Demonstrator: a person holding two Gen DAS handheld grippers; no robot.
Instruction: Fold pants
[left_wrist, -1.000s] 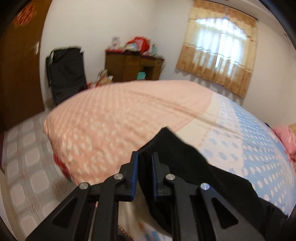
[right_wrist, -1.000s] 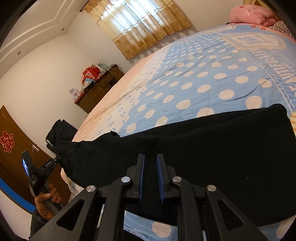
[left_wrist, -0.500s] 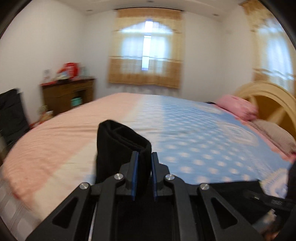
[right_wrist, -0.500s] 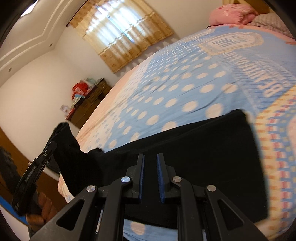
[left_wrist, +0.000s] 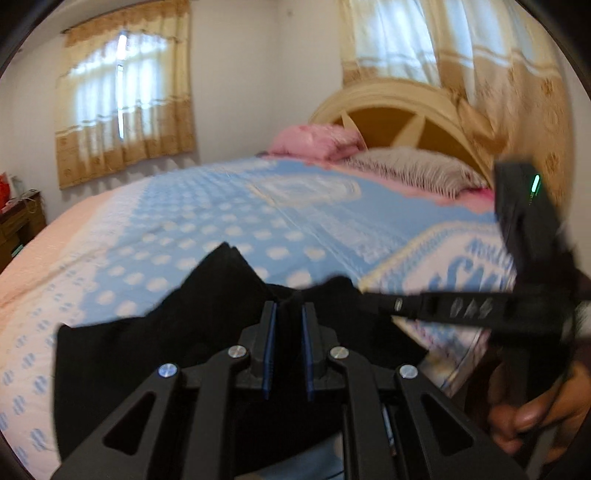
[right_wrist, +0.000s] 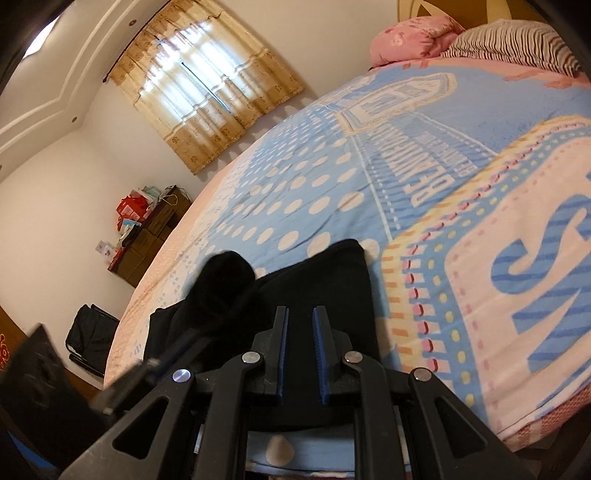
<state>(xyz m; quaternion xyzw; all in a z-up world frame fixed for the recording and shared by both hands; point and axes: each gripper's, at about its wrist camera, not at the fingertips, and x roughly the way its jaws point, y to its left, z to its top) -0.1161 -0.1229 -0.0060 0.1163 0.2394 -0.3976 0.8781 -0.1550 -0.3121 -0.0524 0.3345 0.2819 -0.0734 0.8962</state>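
Black pants (left_wrist: 147, 343) lie on the blue dotted bedspread (left_wrist: 280, 221) near the bed's front edge. My left gripper (left_wrist: 288, 306) is shut on a raised fold of the pants and holds it over the rest of the cloth. In the right wrist view the pants (right_wrist: 332, 280) lie flat under my right gripper (right_wrist: 300, 314), whose jaws stand narrowly apart over the cloth; a grip does not show. The left gripper's lifted black cloth (right_wrist: 225, 277) shows blurred at the left. The right gripper's body (left_wrist: 461, 306) crosses the left wrist view.
A pink pillow (left_wrist: 317, 142) and a striped pillow (left_wrist: 410, 170) lie by the wooden headboard (left_wrist: 399, 110). A brown dresser (right_wrist: 147, 240) and a black bag (right_wrist: 92, 332) stand by the far wall. Curtained windows (right_wrist: 210, 96) are behind the bed.
My left gripper has swung right toward the headboard end, carrying the pant end over toward my right gripper. The right gripper stayed over the waist end.
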